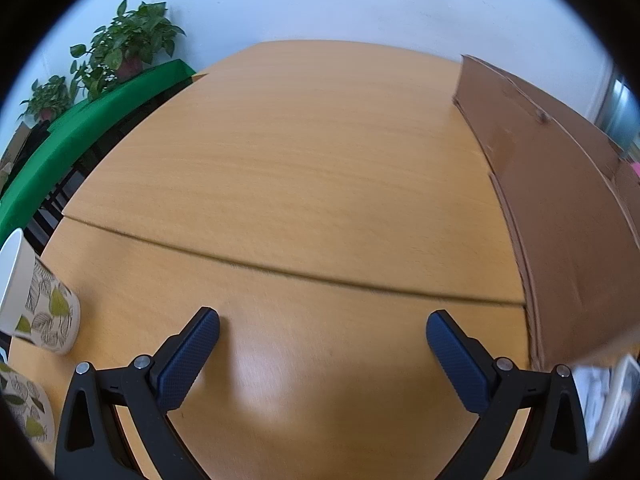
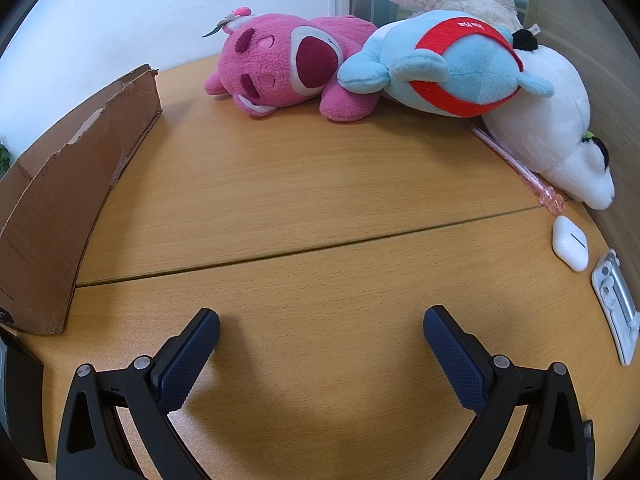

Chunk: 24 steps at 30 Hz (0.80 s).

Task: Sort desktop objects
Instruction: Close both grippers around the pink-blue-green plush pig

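Observation:
In the right wrist view my right gripper point(image 2: 321, 322) is open over bare wooden desk point(image 2: 300, 184), nothing between its fingers. Far ahead lie a pink plush bear point(image 2: 280, 68), a blue and red plush point(image 2: 452, 68) and a white plush point(image 2: 552, 120). A pink pen point(image 2: 516, 164) and a white earbud case point(image 2: 570, 242) lie at the right. In the left wrist view my left gripper point(image 1: 322, 326) is open and empty above the desk point(image 1: 280, 168). Two leaf-patterned paper cups point(image 1: 44, 304) lie at its left.
A brown cardboard box point(image 1: 560, 208) stands right of the left gripper, and the cardboard box point(image 2: 60, 200) shows at the left of the right wrist view. A white plastic piece point(image 2: 616, 304) lies at the desk's right edge. Potted plants point(image 1: 128, 44) and a green surface point(image 1: 80, 128) sit beyond the desk.

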Each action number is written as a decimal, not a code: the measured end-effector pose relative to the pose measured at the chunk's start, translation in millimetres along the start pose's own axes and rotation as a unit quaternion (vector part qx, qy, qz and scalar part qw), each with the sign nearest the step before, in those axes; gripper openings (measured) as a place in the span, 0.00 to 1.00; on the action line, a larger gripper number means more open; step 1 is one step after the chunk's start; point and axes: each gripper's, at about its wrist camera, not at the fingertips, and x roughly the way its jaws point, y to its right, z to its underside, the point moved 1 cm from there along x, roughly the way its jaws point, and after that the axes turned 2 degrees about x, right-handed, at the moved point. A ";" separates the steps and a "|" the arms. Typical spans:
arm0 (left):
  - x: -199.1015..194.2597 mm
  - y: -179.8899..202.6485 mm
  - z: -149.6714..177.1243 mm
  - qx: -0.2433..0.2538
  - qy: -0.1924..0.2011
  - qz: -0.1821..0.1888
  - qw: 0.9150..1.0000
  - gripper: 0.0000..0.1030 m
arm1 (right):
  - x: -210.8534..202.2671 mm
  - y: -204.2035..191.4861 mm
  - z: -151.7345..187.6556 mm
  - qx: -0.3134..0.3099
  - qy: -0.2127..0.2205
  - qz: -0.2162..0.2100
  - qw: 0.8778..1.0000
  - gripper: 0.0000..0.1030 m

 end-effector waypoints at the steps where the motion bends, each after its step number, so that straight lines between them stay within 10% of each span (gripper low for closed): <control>1: -5.6 2.6 5.9 0.001 -0.007 0.002 1.000 1.00 | -0.9 -1.0 1.5 -0.004 -0.008 -0.003 1.000 1.00; 7: -105.2 34.4 37.6 0.015 0.057 0.074 0.996 1.00 | -63.7 -27.9 30.2 -0.035 0.035 -0.005 0.999 1.00; 13: -190.6 78.8 61.1 0.034 0.095 0.201 0.974 1.00 | -197.6 -120.1 70.5 -0.132 0.148 -0.142 0.970 1.00; 19: -160.9 120.5 83.4 0.057 0.020 0.285 0.957 1.00 | -250.1 -218.5 122.3 -0.197 0.181 -0.289 0.919 1.00; 24: -123.3 139.0 100.5 0.028 -0.055 0.357 0.932 0.97 | -215.1 -281.8 144.9 -0.212 0.103 -0.315 0.919 1.00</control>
